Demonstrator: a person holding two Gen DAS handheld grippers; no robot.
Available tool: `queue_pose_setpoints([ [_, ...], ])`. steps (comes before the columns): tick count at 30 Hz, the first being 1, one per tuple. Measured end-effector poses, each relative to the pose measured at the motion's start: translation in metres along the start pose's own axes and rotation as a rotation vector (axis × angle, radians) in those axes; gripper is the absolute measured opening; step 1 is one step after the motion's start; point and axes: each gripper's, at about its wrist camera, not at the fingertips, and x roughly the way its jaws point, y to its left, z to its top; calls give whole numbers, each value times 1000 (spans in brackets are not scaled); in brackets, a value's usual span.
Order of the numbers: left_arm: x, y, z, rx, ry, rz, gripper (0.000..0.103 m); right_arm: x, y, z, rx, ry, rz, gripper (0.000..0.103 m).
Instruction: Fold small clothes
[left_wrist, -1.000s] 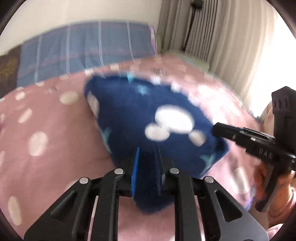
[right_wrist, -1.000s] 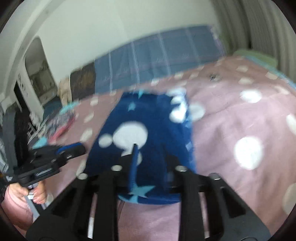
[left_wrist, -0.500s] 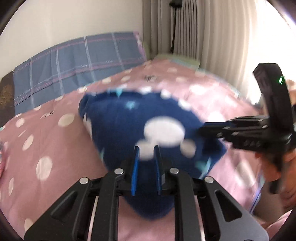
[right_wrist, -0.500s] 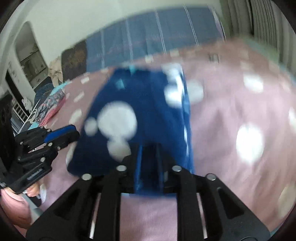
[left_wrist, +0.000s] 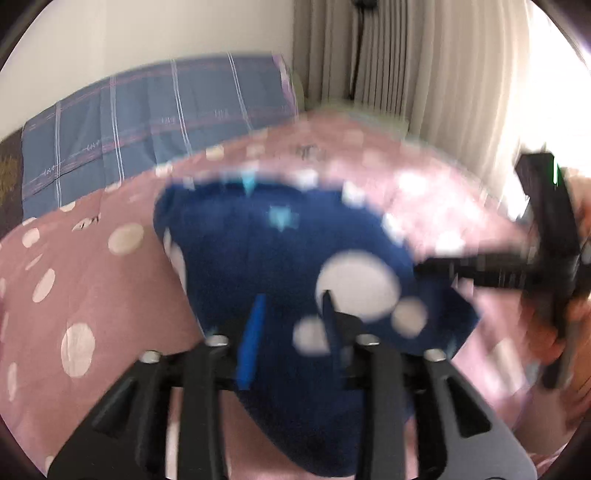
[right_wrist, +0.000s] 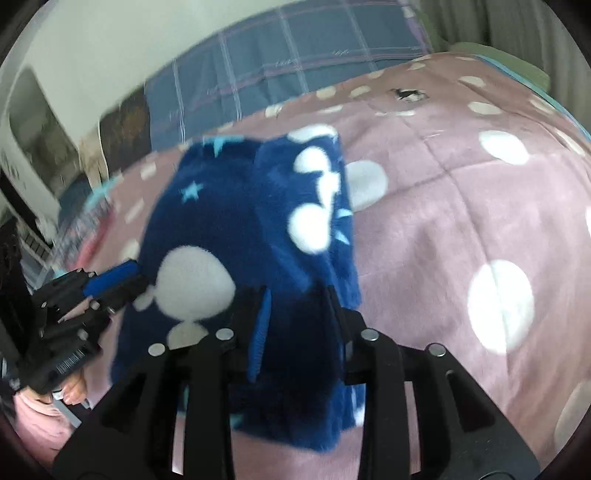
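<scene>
Fleece garment — soft, light, floppy; it sags below your jaws. Both grippers' jaws stand parted, fleece between them — take hold at its corners.

And both let go! The left gripper has spread its jaws wide since half a second ago, and the right gripper has parted too, while the blue fleece garment now sits loose between the fingers.
</scene>
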Motion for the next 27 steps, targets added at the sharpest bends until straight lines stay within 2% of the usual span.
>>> queue_pose_setpoints([
  [1, -10, 8, 8, -31, -56, -14, 50, -8, 0, -1, 8, -19, 13, 31],
  [2, -13, 12, 13, -48, -83, -21, 51, -14, -1, -4, 13, -34, 32, 31],
  [4, -4, 17, 21, -74, -77, -23, 51, -28, 1, -12, 29, -31, 92, 31],
  [5, 14, 18, 19, -69, -15, -8, 51, -32, 0, -20, 52, -15, 135, 33],
  [6, 30, 19, 17, -55, 47, 9, 51, -35, -1, -26, 72, -2, 160, 42],
  [7, 60, 15, 4, -16, 168, 59, 54, -36, -4, -35, 103, 12, 185, 48],
  [8, 69, 10, -5, 38, 154, 117, 54, -37, -7, -42, 130, 26, 201, 58],
  [9, 67, 1, -11, 86, 103, 152, 54, -37, -10, -49, 153, 41, 212, 62],
  [11, 62, -11, -12, 115, 103, 200, 54, -30, -19, -63, 214, 106, 217, 69],
  [13, 61, -16, -10, 132, 110, 220, 54, -14, -32, -75, 302, 180, 215, 71],
  [15, 59, -14, -12, 117, 104, 206, 54, -2, -43, -83, 401, 210, 232, 72],
  [17, 58, -8, -11, 88, 106, 188, 54, 1, -50, -83, 475, 172, 274, 76],
  [20, 55, -7, -13, 77, 103, 189, 54, 8, -50, -77, 522, 153, 289, 85],
  [23, 57, -9, -13, 78, 100, 197, 54, 18, -43, -72, 536, 170, 295, 91],
  [27, 57, -7, -14, 76, 98, 191, 54, 27, -34, -70, 632, 150, 270, 98],
])
